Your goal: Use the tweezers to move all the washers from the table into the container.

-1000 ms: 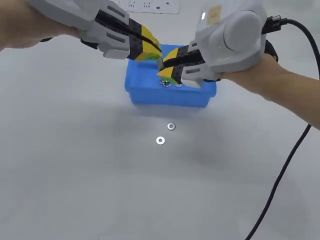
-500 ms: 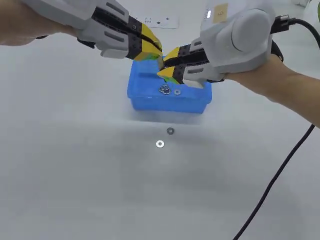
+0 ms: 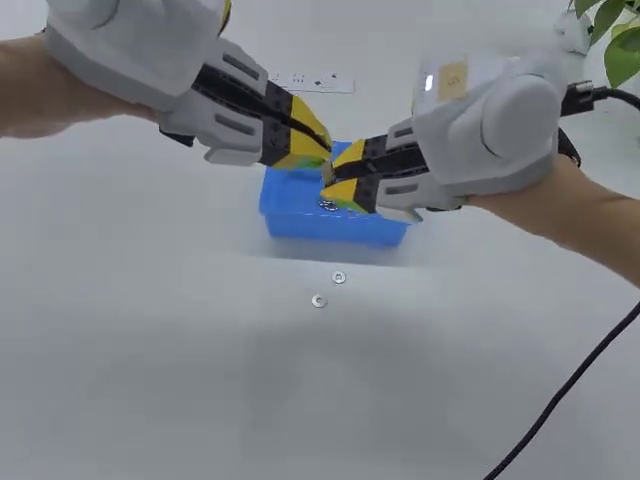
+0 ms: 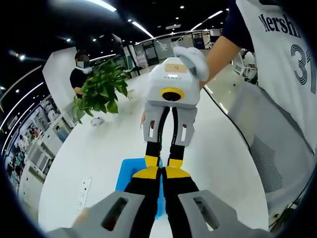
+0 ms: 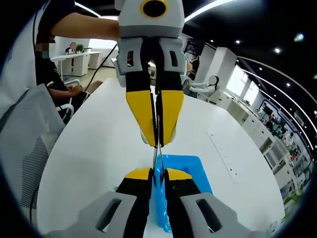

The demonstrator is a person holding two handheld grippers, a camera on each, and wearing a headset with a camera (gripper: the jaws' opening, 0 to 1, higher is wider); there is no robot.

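Note:
The blue container (image 3: 296,214) stands mid-table with a few washers (image 3: 327,205) inside. Two washers lie on the white table in front of it, one nearer it (image 3: 339,277) and one closer to me (image 3: 318,301). My left gripper (image 3: 322,152) and right gripper (image 3: 331,186) meet tip to tip above the container. In the right gripper view thin silver tweezers (image 5: 155,159) run from my right gripper (image 5: 157,174) into the left gripper (image 5: 157,140); both jaw pairs stand closed on them. The left gripper view has its jaws (image 4: 161,172) touching the right gripper (image 4: 161,161) over the container (image 4: 126,174).
A white power strip (image 3: 310,82) lies behind the container. A green plant (image 3: 612,40) stands at the far right corner. A black cable (image 3: 570,385) trails from the right gripper across the table's right side. Bare table lies around the two loose washers.
The head camera has shifted, and both grippers look larger and higher in the picture. They stay tip to tip over the container. The two washers on the table have not moved.

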